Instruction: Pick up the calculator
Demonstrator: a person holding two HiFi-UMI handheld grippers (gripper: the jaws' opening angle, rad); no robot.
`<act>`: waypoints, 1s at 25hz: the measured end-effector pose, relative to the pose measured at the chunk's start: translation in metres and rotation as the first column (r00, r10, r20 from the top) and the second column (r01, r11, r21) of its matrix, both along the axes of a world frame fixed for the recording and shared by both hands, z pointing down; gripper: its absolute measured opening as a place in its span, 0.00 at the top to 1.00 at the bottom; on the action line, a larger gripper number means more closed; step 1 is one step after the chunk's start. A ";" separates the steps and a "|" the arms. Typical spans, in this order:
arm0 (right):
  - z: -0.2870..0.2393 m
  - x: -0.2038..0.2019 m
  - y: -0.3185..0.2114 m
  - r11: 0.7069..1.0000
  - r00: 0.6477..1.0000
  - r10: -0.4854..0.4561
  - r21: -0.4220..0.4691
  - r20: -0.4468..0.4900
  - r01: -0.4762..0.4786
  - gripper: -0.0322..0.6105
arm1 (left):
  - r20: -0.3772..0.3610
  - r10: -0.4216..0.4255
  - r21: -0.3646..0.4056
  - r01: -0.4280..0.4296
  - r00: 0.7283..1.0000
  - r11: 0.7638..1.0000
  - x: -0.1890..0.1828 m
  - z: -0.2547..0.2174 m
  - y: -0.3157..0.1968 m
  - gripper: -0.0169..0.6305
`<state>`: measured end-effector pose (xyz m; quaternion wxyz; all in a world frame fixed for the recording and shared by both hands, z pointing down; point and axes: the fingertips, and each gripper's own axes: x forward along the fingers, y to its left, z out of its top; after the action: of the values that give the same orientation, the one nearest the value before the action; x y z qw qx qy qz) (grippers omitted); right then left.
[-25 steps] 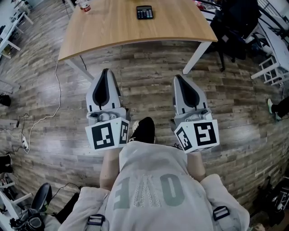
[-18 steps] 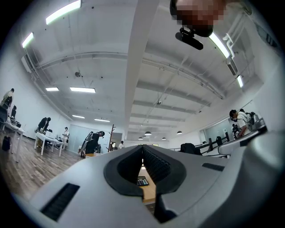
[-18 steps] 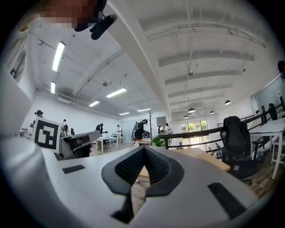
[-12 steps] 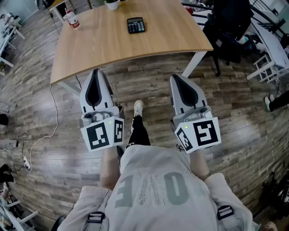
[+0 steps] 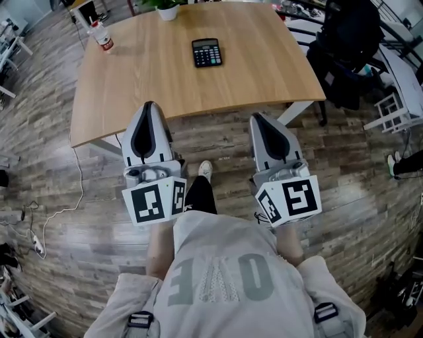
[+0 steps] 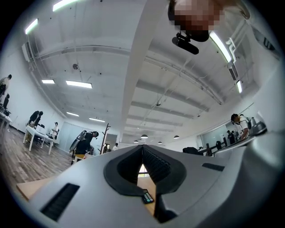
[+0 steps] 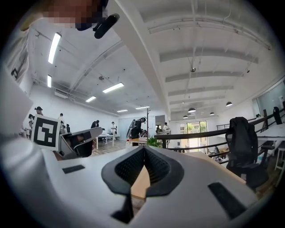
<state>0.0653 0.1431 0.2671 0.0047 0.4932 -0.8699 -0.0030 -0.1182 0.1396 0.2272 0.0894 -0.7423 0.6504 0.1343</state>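
Note:
A black calculator [image 5: 207, 52] lies flat on the far middle of a light wooden table [image 5: 145, 79]; in the left gripper view the calculator [image 6: 147, 196] shows small through the gap below the jaws. My left gripper [image 5: 151, 105] is held out before the table's near edge, its tip just over that edge, shut and empty. My right gripper [image 5: 256, 117] is level with it on the right, short of the edge over the floor, also shut with nothing in it. In each gripper view the jaw tips meet, for the left gripper [image 6: 142, 147] and for the right gripper [image 7: 144, 148] alike.
A plastic bottle [image 5: 101, 34] stands at the table's far left corner and a potted plant [image 5: 166, 9] at its far edge. A black chair with a bag [image 5: 350, 46] stands right of the table. A cable [image 5: 74, 191] trails over the wooden floor at left.
The person has walked towards the table. The table and calculator have come closer in the head view, and both grippers have reached the table's near edge, still shut.

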 end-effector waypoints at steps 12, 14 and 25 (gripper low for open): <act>-0.012 -0.027 -0.162 0.999 0.999 0.022 -0.032 0.038 -0.021 0.92 | 0.073 -0.002 -0.002 0.002 0.997 1.000 -0.033 -0.022 -0.154 0.96; -0.015 -0.032 -0.186 0.999 0.999 0.021 -0.030 0.043 -0.020 0.92 | 0.080 -0.006 0.006 0.005 0.997 1.000 -0.039 -0.028 -0.179 0.96; -0.017 -0.051 -0.255 0.998 1.000 -0.008 -0.063 0.009 0.008 0.92 | 0.034 -0.011 -0.021 0.012 0.999 1.000 -0.056 -0.026 -0.249 0.96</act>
<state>0.0145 -0.1115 0.2497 0.0163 0.4893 -0.8715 0.0267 -0.1738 -0.1091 0.2012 0.0931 -0.7416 0.6545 0.1143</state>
